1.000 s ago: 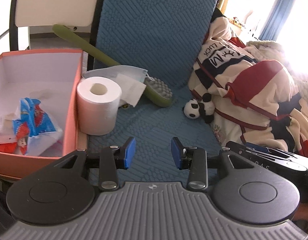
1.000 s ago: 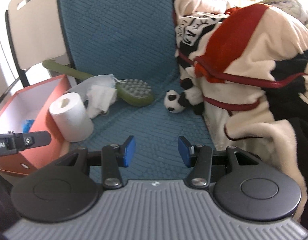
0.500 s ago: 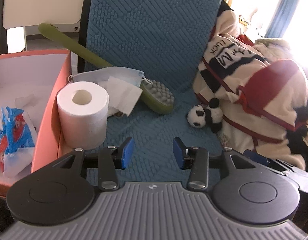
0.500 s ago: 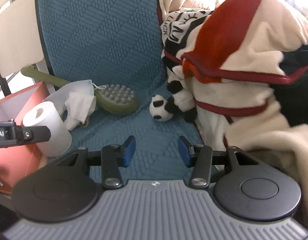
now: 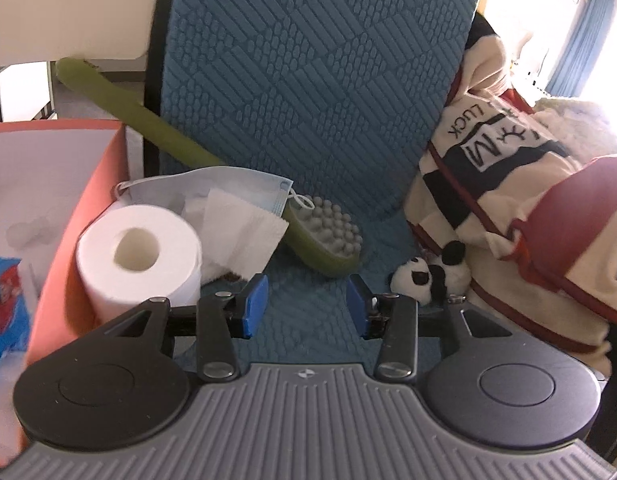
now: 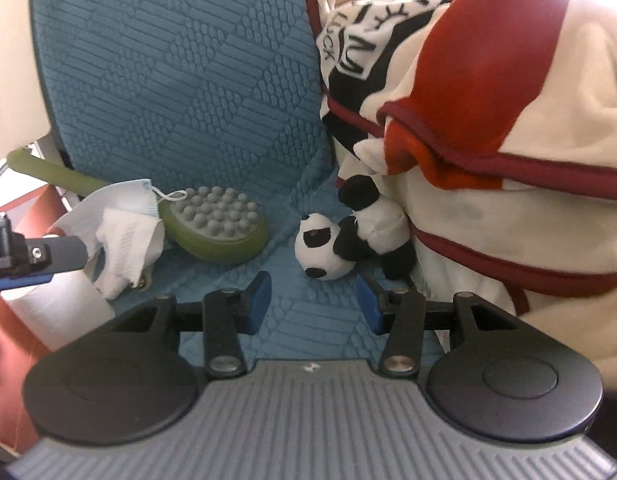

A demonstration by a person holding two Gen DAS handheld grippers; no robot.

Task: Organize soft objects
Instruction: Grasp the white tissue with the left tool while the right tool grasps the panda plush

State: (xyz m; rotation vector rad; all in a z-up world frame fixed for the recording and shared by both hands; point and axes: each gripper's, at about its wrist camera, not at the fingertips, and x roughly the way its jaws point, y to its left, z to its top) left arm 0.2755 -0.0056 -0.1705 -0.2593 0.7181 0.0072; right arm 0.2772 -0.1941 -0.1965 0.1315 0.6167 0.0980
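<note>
A small panda plush [image 6: 328, 248] lies on the blue quilted chair seat [image 6: 300, 320], against a cream, red and black garment [image 6: 508, 152]. My right gripper [image 6: 314, 300] stands open just short of the panda, nothing between its blue pads. My left gripper [image 5: 306, 306] is open too, over the seat, with the panda plush [image 5: 424, 276] off its right fingertip. A toilet paper roll [image 5: 140, 256], a crumpled tissue [image 5: 240, 236] and a blue face mask [image 5: 212, 188] lie at its left. The left gripper's finger [image 6: 36, 256] shows at the right wrist view's left edge.
A green long-handled massage brush [image 5: 320, 236] lies across the seat behind the mask. An orange box [image 5: 68, 220] with a blue snack packet [image 5: 4, 308] stands at the left. The blue seat back [image 5: 316, 80] rises behind. The garment [image 5: 528, 220] fills the right side.
Both grippers have moved forward and lower toward the seat; the panda, brush and paper roll loom larger. The left jaws stand slightly wider than a second ago.
</note>
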